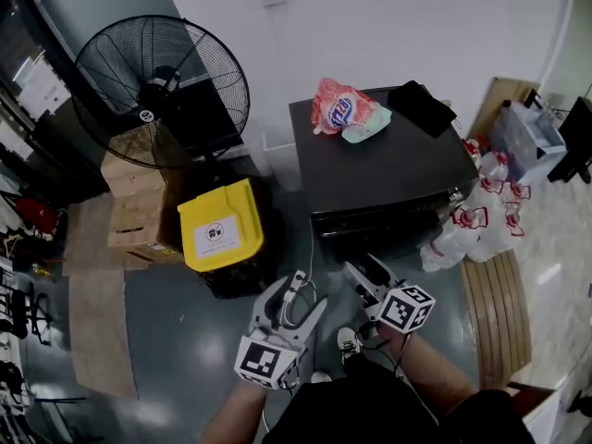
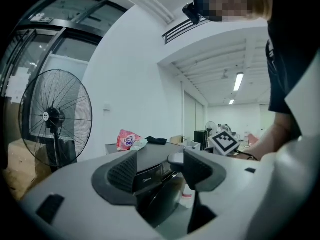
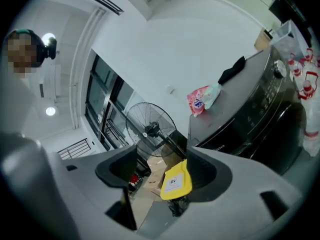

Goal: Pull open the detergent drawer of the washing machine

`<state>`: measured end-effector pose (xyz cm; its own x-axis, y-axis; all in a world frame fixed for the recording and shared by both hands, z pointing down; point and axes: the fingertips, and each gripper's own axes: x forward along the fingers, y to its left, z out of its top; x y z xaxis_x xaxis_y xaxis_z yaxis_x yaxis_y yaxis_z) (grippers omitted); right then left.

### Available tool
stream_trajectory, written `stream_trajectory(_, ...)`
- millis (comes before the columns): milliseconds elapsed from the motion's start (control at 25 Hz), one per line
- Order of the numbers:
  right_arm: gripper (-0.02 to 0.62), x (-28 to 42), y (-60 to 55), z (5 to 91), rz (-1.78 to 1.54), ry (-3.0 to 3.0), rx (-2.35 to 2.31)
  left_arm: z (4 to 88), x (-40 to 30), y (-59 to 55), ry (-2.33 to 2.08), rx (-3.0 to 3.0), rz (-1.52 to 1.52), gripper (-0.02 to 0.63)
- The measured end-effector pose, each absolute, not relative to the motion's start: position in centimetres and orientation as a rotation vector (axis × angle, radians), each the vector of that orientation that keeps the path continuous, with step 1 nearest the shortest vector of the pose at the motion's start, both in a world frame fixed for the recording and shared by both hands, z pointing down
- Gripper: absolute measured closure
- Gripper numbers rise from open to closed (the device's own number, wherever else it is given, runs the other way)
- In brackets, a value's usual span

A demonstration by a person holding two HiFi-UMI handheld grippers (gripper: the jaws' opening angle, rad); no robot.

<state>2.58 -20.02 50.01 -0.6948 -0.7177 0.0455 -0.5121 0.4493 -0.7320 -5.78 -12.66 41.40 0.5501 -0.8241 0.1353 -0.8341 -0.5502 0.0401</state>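
The dark washing machine (image 1: 388, 169) stands ahead of me, near the white wall. Its detergent drawer front (image 2: 146, 176) carries a small brand mark at the left end of the control strip and looks flush with the panel. The same drawer front (image 3: 223, 143) shows in the right gripper view, which is rolled to one side. My left gripper (image 1: 301, 294) hangs in the air short of the machine's front, open and empty (image 2: 160, 169). My right gripper (image 1: 365, 271) is beside it, slightly closer to the machine, also open with nothing between its fingers (image 3: 160, 171).
A pink detergent bag (image 1: 340, 107) and a black cloth (image 1: 421, 107) lie on the machine's top. A yellow-lidded bin (image 1: 220, 225), cardboard boxes (image 1: 137, 213) and a large floor fan (image 1: 162, 91) stand to the left. Water bottles (image 1: 472, 229) and a wooden slatted bench (image 1: 499, 313) are on the right.
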Motion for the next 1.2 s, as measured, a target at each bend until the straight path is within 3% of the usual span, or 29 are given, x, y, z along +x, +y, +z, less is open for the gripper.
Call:
stream_trajectory(600, 0.193, 3.2, -30.7, 61.2, -1.559, 2.073, -1.08, 44.6, -4.0, -22.6, -1.426, 2.605, 0.218, 0.341)
stream_trajectory(1200, 0.16, 3.5, -34.8, 66.6, -1.687, 1.683, -1.132, 48.2, -3.5, -26.1, -1.242, 2.627, 0.244, 0.341)
